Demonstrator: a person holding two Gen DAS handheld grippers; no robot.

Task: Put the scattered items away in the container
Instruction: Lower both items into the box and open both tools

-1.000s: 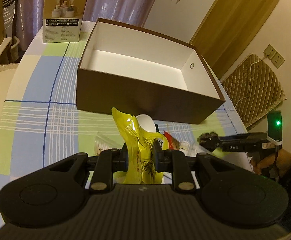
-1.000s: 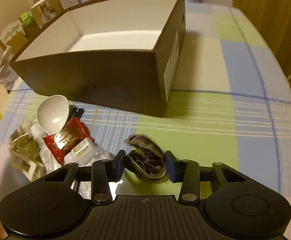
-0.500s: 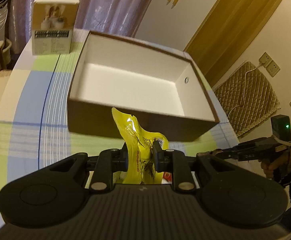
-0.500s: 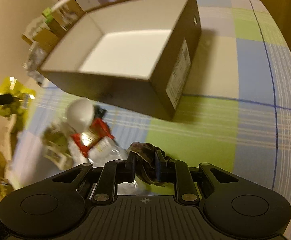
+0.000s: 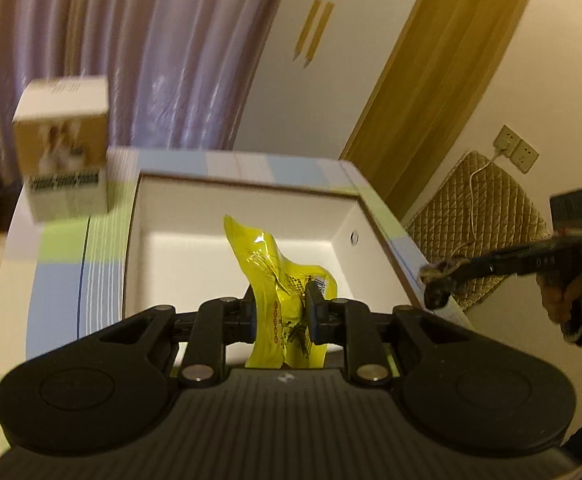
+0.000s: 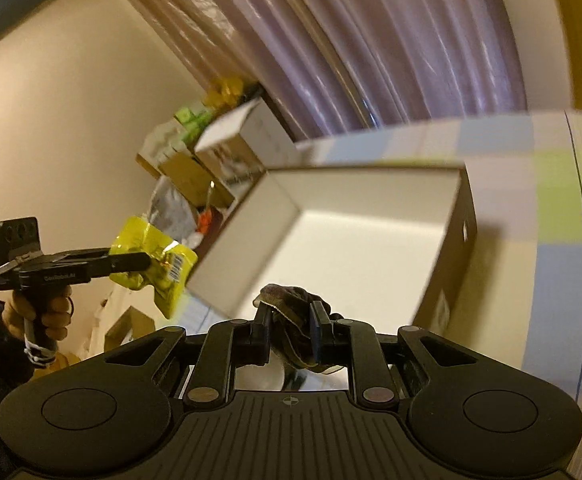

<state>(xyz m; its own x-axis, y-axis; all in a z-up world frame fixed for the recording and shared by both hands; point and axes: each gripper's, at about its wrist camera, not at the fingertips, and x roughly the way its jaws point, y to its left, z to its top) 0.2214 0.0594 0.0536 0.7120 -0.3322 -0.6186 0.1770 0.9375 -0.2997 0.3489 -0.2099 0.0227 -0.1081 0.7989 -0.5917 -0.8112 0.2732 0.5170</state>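
A brown cardboard box [image 5: 387,236] with a white inside stands open on the checked tablecloth; the right wrist view shows its near wall [image 6: 243,240]. My left gripper [image 5: 280,312] is shut on a yellow snack packet [image 5: 287,280], raised at the box's near edge, and appears again [image 6: 151,266] left of the box with the packet [image 6: 159,256]. My right gripper [image 6: 291,322] is shut on a dark crumpled cloth [image 6: 291,300], held above the box's near corner. It also shows [image 5: 437,280] by the box's right wall.
A small printed carton [image 5: 65,168] stands on the table behind the box to the left. Purple curtains [image 5: 151,52] hang beyond. Boxes and bags [image 6: 187,160] pile up at the far left wall. A white spoon bowl [image 6: 259,376] peeks under my right gripper. A quilted mat [image 5: 479,216] lies right.
Both grippers have risen from the table and moved forward toward the open box, each still carrying its item. The loose items on the cloth have dropped out of sight.
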